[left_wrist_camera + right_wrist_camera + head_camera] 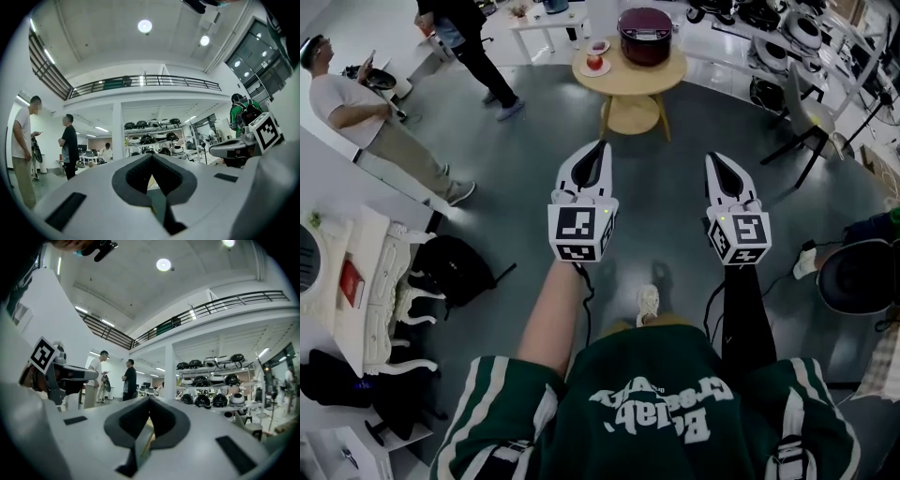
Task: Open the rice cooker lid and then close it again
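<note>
A dark maroon rice cooker (645,36) with its lid down stands on a round wooden table (628,77), far ahead of me across the grey floor. My left gripper (602,146) and right gripper (712,157) are held side by side at waist height, well short of the table. Both are shut with nothing between the jaws. In the left gripper view the left gripper (151,157) has its jaws together and points level into the room; the right gripper (150,400) shows the same in its own view. The cooker is hidden behind the jaws in both gripper views.
A plate with a red fruit (594,63) sits beside the cooker. Two people (356,111) are at the far left, and a black backpack (450,269) and white furniture (370,281) are at my left. Chairs (811,117) stand at the right. Shelves of helmets (211,380) line the far wall.
</note>
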`<control>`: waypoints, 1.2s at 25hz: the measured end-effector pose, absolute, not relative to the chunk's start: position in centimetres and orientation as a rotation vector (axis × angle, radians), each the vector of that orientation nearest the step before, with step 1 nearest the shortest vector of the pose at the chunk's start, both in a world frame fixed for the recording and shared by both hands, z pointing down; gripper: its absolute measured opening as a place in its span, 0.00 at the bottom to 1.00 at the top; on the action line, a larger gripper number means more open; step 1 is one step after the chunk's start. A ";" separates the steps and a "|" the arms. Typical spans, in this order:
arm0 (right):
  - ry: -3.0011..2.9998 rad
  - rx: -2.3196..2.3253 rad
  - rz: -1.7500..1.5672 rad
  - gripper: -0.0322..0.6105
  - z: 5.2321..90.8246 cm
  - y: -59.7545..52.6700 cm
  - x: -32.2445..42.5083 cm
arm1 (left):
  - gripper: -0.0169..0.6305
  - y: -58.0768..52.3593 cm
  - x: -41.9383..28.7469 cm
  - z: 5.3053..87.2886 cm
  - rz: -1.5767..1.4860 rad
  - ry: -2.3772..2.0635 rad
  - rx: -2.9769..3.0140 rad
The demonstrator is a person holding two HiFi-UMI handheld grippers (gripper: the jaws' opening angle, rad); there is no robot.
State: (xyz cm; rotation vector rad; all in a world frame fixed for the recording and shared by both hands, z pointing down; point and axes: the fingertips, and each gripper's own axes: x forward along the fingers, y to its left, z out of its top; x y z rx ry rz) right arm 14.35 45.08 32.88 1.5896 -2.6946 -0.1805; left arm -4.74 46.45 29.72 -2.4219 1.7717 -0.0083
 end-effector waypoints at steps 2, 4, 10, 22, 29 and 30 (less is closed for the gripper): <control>-2.703 1.587 -0.168 0.06 33.0 42.3 14.8 | 0.02 43.9 -4.4 29.7 -0.016 1.777 -2.415; -2.713 1.576 -0.168 0.06 33.1 39.8 14.7 | 0.02 41.6 -4.3 29.7 -0.024 1.783 -2.408; -2.739 1.554 -0.165 0.06 33.0 34.4 14.2 | 0.02 36.4 -4.4 30.0 -0.046 1.790 -2.408; -2.743 1.533 -0.174 0.06 34.0 24.5 11.2 | 0.02 26.3 -6.5 31.2 -0.050 1.770 -2.444; -2.718 1.611 -0.160 0.06 34.9 15.3 9.5 | 0.02 16.5 -7.5 31.7 -0.040 1.684 -2.489; -2.708 1.624 -0.158 0.06 35.1 13.7 9.0 | 0.02 14.8 -7.9 31.8 -0.042 1.669 -2.497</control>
